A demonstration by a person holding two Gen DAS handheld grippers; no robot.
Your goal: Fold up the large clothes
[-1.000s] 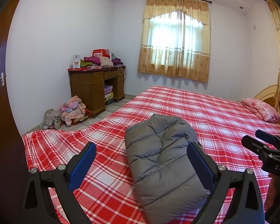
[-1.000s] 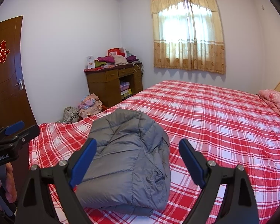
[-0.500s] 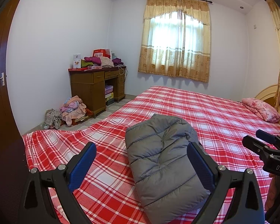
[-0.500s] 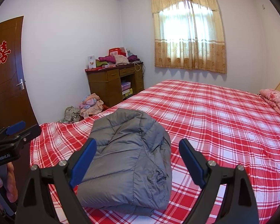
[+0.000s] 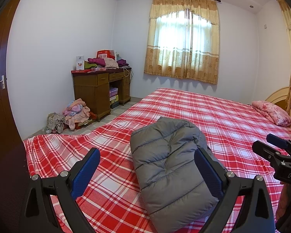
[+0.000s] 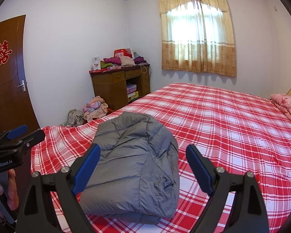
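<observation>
folded grey jacket (image 5: 170, 167) lying on the bed (image 5: 213, 116) near its foot, apart from both tongs. left gripper (image 5: 147, 167) and right gripper (image 6: 143, 165) spread wide, holding nothing. puffy fill likely to spring the folds open if left unpressed.

A wide bed (image 5: 213, 116) is filling most of both views, its red-and-white plaid sheet (image 6: 232, 120) lying flat across the whole surface and draping over the near-left corner. A folded grey quilted puffer jacket (image 5: 170, 167) is resting directly on the sheet near the front edge, its layers stacking one upon another. A pink floral pillow (image 5: 271, 112) is lying at the far right end, beside the pale wooden headboard (image 5: 275, 98). Beyond the bed's left side, the tiled floor (image 5: 122, 111) is carrying a heap of mixed clothes (image 5: 75, 112).
</observation>
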